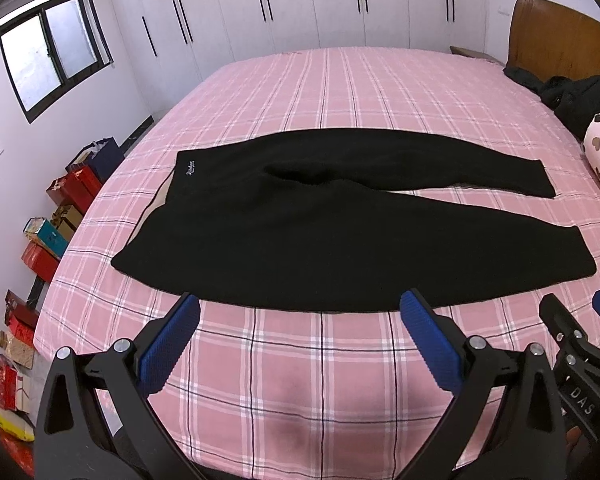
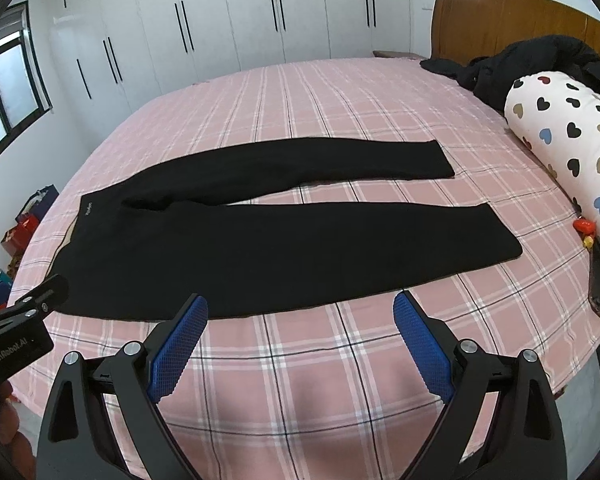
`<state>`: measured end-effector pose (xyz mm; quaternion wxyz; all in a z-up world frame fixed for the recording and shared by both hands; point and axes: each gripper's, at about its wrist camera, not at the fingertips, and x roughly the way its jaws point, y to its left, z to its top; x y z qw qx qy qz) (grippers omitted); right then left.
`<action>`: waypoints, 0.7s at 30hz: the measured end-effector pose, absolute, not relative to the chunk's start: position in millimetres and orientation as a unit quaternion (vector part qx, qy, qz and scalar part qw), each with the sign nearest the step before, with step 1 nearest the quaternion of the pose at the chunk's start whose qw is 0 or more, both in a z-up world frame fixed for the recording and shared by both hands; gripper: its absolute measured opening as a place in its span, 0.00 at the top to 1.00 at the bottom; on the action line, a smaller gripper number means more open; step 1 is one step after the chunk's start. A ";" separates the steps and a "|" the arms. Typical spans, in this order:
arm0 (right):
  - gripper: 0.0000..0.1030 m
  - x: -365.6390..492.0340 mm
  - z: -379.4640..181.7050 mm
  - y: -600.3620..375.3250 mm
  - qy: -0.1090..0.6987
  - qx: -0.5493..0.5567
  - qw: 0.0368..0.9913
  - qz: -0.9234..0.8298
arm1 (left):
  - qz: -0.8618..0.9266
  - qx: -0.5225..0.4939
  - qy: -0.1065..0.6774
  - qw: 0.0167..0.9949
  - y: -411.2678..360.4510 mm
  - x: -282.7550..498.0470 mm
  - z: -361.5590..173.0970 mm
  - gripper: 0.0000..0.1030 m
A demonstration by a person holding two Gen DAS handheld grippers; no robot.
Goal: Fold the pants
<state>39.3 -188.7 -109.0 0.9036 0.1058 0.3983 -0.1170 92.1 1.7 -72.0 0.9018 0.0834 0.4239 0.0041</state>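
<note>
Black pants lie flat on the pink plaid bed; both jaws gape wide, empty.

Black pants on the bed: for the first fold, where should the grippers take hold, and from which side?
The black pants lie flat, waistband left, legs spread rightward. I'd pinch the near leg's long edge, left gripper near the hip, right gripper nearer the cuff, coming low from the bed's near side. Both are open, just short of that edge, which lies straight and unobstructed.

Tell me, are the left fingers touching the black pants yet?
Apart. The left wrist view shows the left gripper open above the bed, with pink checked sheet below the black pants.
</note>
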 end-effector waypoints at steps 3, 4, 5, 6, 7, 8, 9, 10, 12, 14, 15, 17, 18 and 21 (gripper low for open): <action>0.11 52.2 -118.8 -198.1 0.407 0.104 0.900 -0.120 | 0.002 0.085 0.434 0.897 -0.4 107.2 -81.9 0.05; 0.11 57.1 -121.9 -202.4 0.409 0.102 0.899 -0.122 | -0.001 0.084 0.440 0.894 -0.9 114.5 -87.2 0.05; 0.11 64.3 -126.7 -210.6 0.411 0.103 0.898 -0.121 | -0.007 0.080 0.447 0.891 -0.6 121.1 -91.7 0.05; 0.11 70.7 -131.1 -220.8 0.414 0.109 0.896 -0.121 | -0.015 0.074 0.456 0.887 0.5 129.0 -96.4 0.05; 0.11 80.9 -137.7 -238.6 0.416 0.122 0.893 -0.122 | -0.027 0.058 0.469 0.881 4.9 141.3 -103.4 0.05; 0.11 87.5 -141.8 -251.9 0.416 0.130 0.891 -0.124 | -0.037 0.043 0.477 0.877 9.8 150.8 -108.4 0.05; 0.11 96.2 -146.4 -269.5 0.415 0.139 0.890 -0.127 | -0.045 0.027 0.485 0.873 15.3 161.7 -113.6 0.05; 0.11 108.7 -152.0 -295.3 0.412 0.146 0.889 -0.138 | -0.048 0.013 0.491 0.870 21.4 172.6 -118.7 0.05; 0.11 129.7 -159.5 -333.5 0.411 0.152 0.886 -0.154 | -0.037 -0.011 0.492 0.870 38.7 202.7 -129.2 0.05; 0.11 158.3 -167.9 -377.3 0.415 0.152 0.881 -0.170 | -0.018 -0.019 0.488 0.872 56.2 234.0 -136.3 0.05; 0.11 173.2 -171.3 -396.6 0.418 0.151 0.878 -0.176 | -0.009 -0.025 0.485 0.874 67.9 252.4 -139.2 0.05; 0.11 205.3 -177.5 -434.3 0.424 0.157 0.874 -0.177 | 0.010 -0.040 0.482 0.875 91.3 289.3 -143.7 0.05; 0.11 220.4 -180.1 -449.7 0.428 0.160 0.872 -0.176 | 0.018 -0.048 0.478 0.877 102.2 305.3 -145.5 0.05; 0.11 267.5 -190.3 -491.1 0.431 0.161 0.870 -0.177 | 0.059 -0.067 0.472 0.877 144.9 366.1 -152.5 0.05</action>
